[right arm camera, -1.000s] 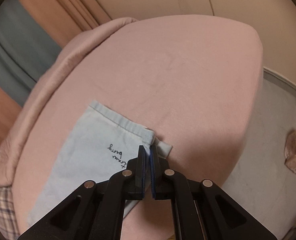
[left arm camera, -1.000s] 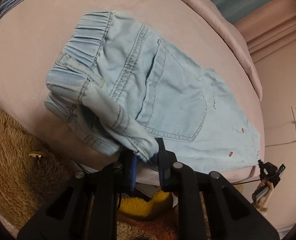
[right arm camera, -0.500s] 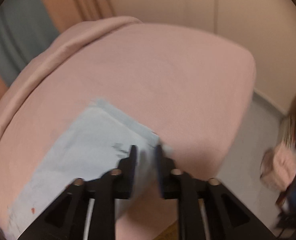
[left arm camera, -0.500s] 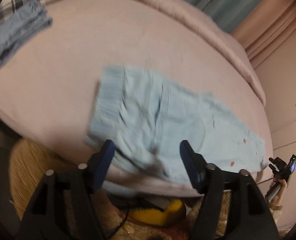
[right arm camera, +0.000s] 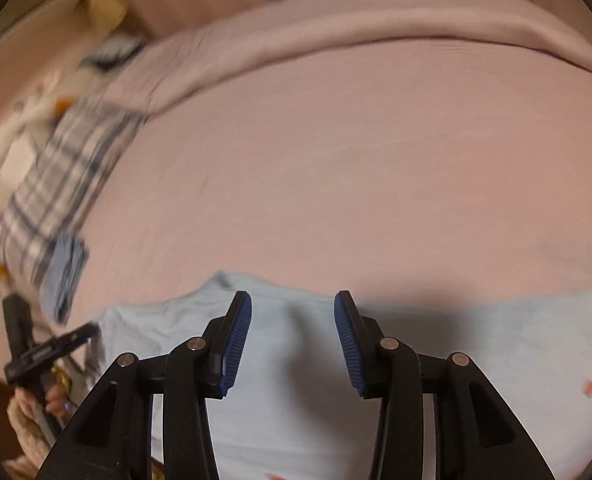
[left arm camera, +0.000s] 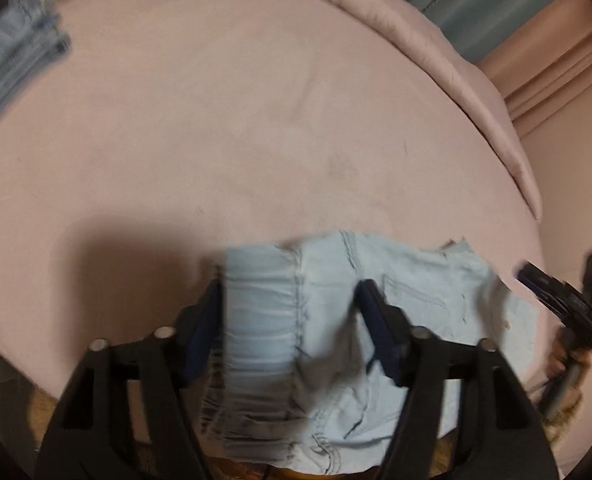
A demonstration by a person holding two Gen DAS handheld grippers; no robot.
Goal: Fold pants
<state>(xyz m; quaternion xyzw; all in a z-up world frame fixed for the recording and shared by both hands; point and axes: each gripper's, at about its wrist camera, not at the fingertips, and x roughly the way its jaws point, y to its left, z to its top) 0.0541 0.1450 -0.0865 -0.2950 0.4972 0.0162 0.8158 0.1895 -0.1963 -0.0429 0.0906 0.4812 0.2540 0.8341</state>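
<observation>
Light blue denim pants (left arm camera: 335,340) lie on the pink bed near its front edge, the elastic waistband toward me in the left wrist view. My left gripper (left arm camera: 292,304) is open just above the waistband, its jaws on either side of it and holding nothing. In the right wrist view the pants (right arm camera: 475,360) spread across the lower frame. My right gripper (right arm camera: 292,320) is open above them and empty. The right gripper also shows at the right edge of the left wrist view (left arm camera: 555,304).
The pink bed (left arm camera: 256,120) has a rolled pink blanket (left arm camera: 455,60) along its far side. Folded blue clothes (left arm camera: 12,64) lie at the far left. A plaid pillow (right arm camera: 56,184) and a small blue folded item (right arm camera: 66,276) sit at the left in the right wrist view.
Both grippers let go of the pants and opened. The pants now lie flat on the bed. Both grippers swung to new angles over the cloth.
</observation>
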